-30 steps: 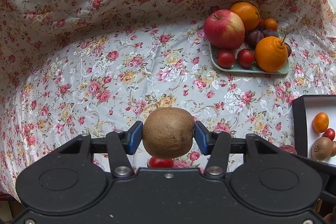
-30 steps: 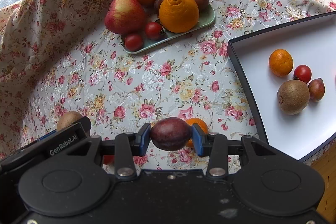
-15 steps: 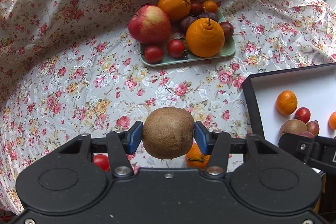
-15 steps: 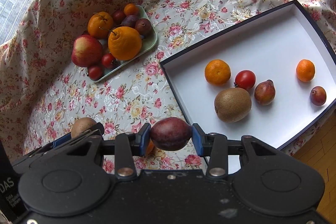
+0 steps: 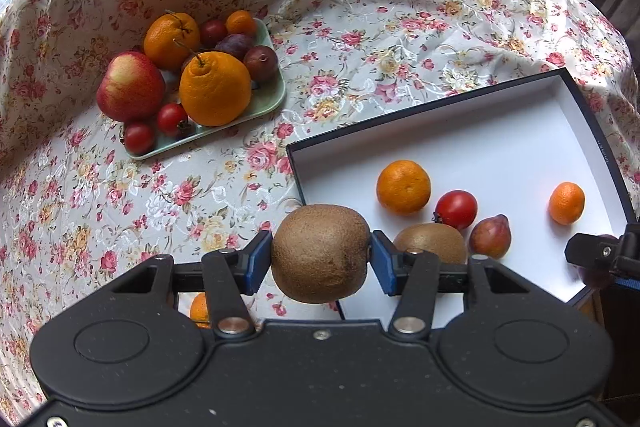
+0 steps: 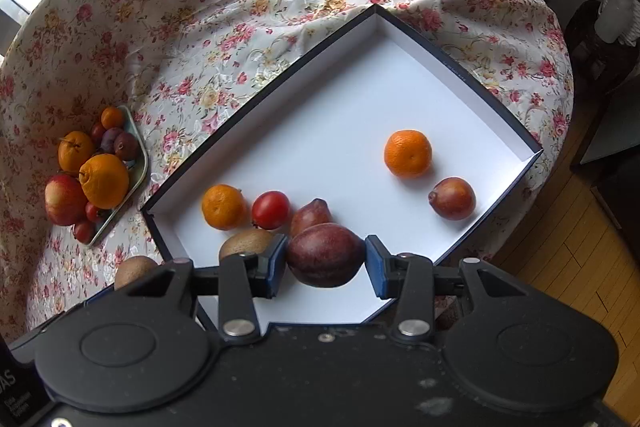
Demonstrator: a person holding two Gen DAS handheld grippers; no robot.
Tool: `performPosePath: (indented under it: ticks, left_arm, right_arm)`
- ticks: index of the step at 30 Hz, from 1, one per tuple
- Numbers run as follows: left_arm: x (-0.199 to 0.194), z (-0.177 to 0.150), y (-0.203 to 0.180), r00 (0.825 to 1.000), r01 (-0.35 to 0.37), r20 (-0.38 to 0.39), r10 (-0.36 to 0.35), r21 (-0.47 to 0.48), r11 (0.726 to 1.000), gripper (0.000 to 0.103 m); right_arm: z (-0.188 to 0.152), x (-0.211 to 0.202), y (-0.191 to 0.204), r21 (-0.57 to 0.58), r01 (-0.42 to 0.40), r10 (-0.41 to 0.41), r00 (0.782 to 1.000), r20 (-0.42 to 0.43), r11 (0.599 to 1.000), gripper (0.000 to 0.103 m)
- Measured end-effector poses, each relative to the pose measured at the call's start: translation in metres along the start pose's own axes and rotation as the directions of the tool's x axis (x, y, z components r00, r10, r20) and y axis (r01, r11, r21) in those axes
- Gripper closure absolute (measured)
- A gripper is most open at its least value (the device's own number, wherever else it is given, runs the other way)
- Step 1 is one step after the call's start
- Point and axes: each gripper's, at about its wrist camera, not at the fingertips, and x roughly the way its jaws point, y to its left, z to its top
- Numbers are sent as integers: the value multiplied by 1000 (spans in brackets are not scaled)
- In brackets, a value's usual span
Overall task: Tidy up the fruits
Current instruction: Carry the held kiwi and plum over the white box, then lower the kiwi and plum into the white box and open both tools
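My left gripper [image 5: 320, 265] is shut on a brown kiwi [image 5: 320, 253], held just over the near left rim of the dark box with a white floor [image 5: 500, 131]. My right gripper [image 6: 325, 265] is shut on a dark red plum [image 6: 325, 259], hanging above the box [image 6: 340, 115] near its front. Inside the box lie a mandarin [image 6: 223, 207], a tomato [image 6: 271, 209], a reddish pear [image 6: 310, 215], a second kiwi [image 6: 246, 243], another mandarin [image 6: 408, 153] and a plum [image 6: 452, 198]. The left gripper's kiwi [image 6: 134, 269] shows at the lower left of the right wrist view.
A green tray [image 5: 264, 105] at the back left carries an apple [image 5: 130, 87], oranges, plums and small tomatoes. A loose mandarin [image 5: 199, 311] lies on the floral tablecloth [image 5: 360, 27] under my left gripper. Wooden floor [image 6: 580, 267] lies beyond the table's right edge.
Both grippers have swung to the right, each keeping its fruit. The box has come from the right edge to beneath them, and the green tray has slid off to the left.
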Motion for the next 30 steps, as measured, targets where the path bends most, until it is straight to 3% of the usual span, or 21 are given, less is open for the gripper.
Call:
performPosePath:
  ticks: [6, 12, 20, 30]
  left_arm:
    - [8, 9, -33, 1000, 24, 1, -24, 22, 999, 45]
    - [14, 19, -59, 999, 34, 12, -34, 37, 999, 45]
    - [24, 35, -89, 999, 24, 46, -27, 56, 998, 45]
    - [42, 40, -110, 999, 44, 22, -45, 51, 998, 45]
  right_arm:
    - [22, 7, -58, 114, 44, -45, 999, 12, 992, 60]
    - [29, 16, -89, 156, 83, -85, 996, 6, 984, 60]
    - [26, 16, -94, 110, 85, -88, 996, 27, 990, 60]
    - [21, 18, -88, 49, 68, -70, 997, 26, 996, 60]
